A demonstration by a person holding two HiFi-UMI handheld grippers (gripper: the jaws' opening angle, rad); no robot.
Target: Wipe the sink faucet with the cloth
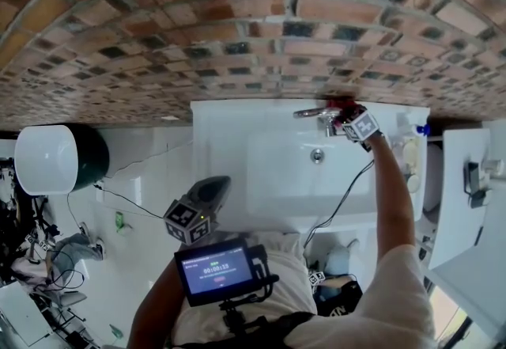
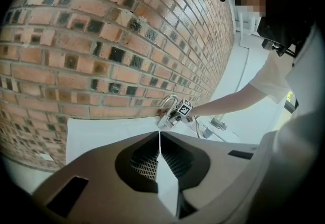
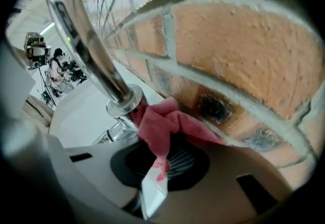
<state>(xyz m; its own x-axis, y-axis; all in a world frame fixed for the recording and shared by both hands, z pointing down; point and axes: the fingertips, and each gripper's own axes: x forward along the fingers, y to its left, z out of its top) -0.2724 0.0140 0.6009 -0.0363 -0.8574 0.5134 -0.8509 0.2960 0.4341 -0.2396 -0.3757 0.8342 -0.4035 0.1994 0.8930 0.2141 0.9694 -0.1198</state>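
Note:
The chrome faucet (image 1: 315, 112) stands at the back rim of the white sink (image 1: 261, 173), against the brick wall. In the right gripper view its curved spout (image 3: 84, 40) rises at upper left and its base collar (image 3: 124, 103) sits just past the jaws. My right gripper (image 1: 345, 115) is shut on a pink cloth (image 3: 165, 126), and the cloth presses against the faucet base (image 3: 122, 116) next to the wall. My left gripper (image 1: 207, 197) hangs back near my body, shut and holding nothing. The left gripper view shows the faucet (image 2: 168, 108) far off.
Brick wall (image 1: 237, 31) runs right behind the faucet. A soap bottle (image 1: 410, 151) stands on the sink's right rim. A white round appliance (image 1: 55, 157) sits at left, a white cabinet (image 1: 466, 205) at right. A cable (image 1: 340, 201) trails from the right gripper.

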